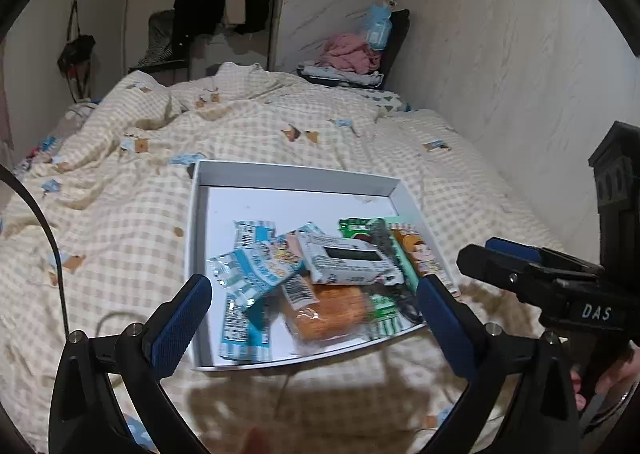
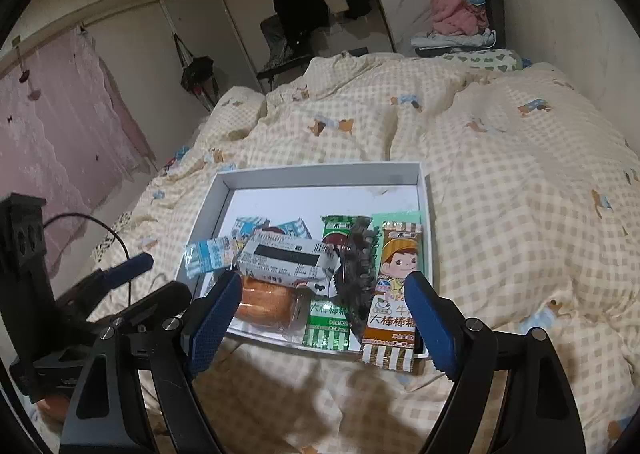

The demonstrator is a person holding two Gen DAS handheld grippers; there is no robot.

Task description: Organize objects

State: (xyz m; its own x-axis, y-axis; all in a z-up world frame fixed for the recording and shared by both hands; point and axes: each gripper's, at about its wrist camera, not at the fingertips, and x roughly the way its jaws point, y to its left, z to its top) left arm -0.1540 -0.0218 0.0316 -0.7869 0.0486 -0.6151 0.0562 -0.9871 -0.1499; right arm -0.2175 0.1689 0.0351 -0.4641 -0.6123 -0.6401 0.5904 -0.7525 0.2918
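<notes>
A shallow white cardboard box lid [image 2: 425, 213] lies on the rumpled cream-checked duvet [image 2: 520, 189], already holding a loose heap of snack packets. Both hand-held tools hover at its near edge: the left gripper [image 1: 316, 314] and the right gripper [image 2: 320, 314] each stand with blue-padded jaws spread wide, holding nothing.

Uppermost lies a white-and-black crinkled foil bar wrapper [image 2: 286, 260], overlapping a round orange bun in clear film [image 2: 264, 304]. Beside them sit pale-blue foil sachets [image 1: 256, 274], a green striped lollipop packet [image 2: 327, 324] and a brown-and-gold striped lollipop packet with a cartoon child [image 2: 394, 294], whose end overhangs the rim.

All look light and slick. The bun seems soft and likely to crush, so a gentle pinch on its film edge would suit. The flat packets are probably best taken by a crimped end seam.
</notes>
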